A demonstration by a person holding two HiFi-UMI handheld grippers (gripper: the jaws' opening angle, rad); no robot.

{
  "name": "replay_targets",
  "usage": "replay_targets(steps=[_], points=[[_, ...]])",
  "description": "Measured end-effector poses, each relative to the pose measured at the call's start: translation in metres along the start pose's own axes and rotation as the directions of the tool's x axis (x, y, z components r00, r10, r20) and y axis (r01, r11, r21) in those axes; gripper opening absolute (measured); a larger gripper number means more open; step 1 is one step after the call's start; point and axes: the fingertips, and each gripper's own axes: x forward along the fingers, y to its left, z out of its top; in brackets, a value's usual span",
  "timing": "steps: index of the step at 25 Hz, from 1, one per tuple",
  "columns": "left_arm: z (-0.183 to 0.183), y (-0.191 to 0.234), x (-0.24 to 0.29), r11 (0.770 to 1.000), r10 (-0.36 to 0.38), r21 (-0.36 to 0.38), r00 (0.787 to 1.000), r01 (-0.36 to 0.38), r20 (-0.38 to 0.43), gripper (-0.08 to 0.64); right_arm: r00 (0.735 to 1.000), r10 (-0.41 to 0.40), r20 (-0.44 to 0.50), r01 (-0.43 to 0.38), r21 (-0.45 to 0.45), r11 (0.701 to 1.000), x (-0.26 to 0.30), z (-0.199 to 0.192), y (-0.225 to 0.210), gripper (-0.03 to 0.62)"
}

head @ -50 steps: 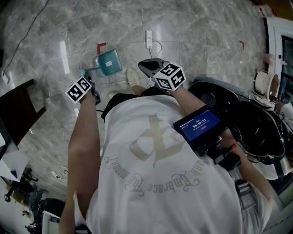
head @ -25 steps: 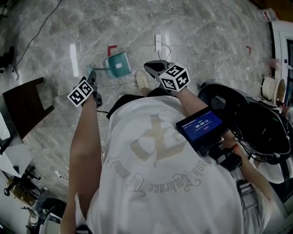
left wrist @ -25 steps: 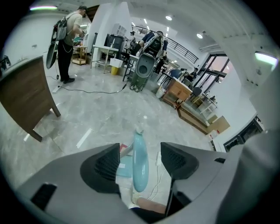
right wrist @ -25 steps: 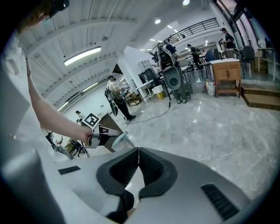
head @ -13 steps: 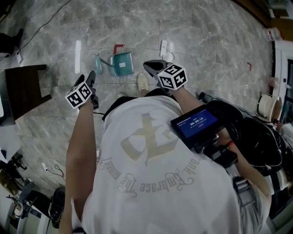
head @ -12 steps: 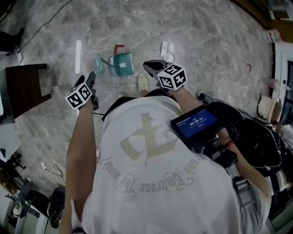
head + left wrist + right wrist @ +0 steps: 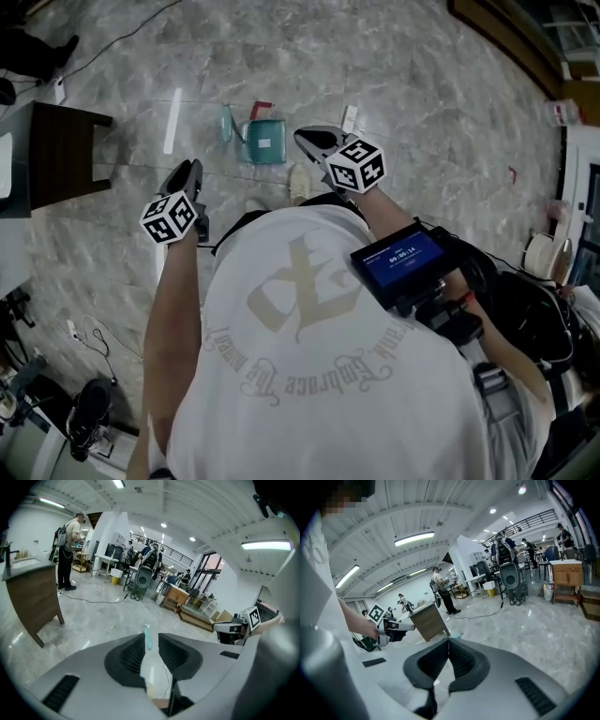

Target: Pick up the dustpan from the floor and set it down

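Note:
The teal dustpan [image 7: 265,141] lies on the marble floor, its pale handle [image 7: 225,122] sticking out to its left. My left gripper [image 7: 183,176] hangs above the floor, nearer than the handle and to its left, not touching it. Its jaws have just been closing and now leave a narrow gap with nothing between them; the handle [image 7: 148,637] shows far off through that gap. My right gripper [image 7: 314,141] is to the right of the pan and apart from it, with its fingertips [image 7: 448,642] meeting on nothing.
A dark wooden table [image 7: 61,155] stands at the left, also seen as the wooden table [image 7: 28,592]. A white power strip [image 7: 349,117] and a shoe [image 7: 302,183] are near the pan. Black equipment [image 7: 525,309] crowds the right. People stand in the background [image 7: 69,541].
Both grippers have lifted away from the floor and the whole view has shifted. The left jaws went from wide to a narrow gap. The dustpan stays on the floor.

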Motion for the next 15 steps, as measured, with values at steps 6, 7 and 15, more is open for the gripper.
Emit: replay_targets(steps=[6,7,15], points=[[0.001,-0.025,-0.029,0.991,-0.066,0.117,0.998,0.064,0.014,0.012,0.999,0.026,0.022,-0.025,-0.031,0.999,0.002,0.006,0.031,0.016],[0.000,-0.030,-0.031,0.986,-0.079,0.149,0.997,0.078,0.004,0.012,0.999,0.029,0.025,-0.028,-0.044,0.999,0.001,0.007,0.036,0.016],[-0.019,-0.030,-0.058,0.973,-0.122,0.195,0.993,0.121,-0.012,0.012,0.998,-0.006,0.060,0.011,-0.084,0.996,-0.006,0.001,0.070,0.015]])
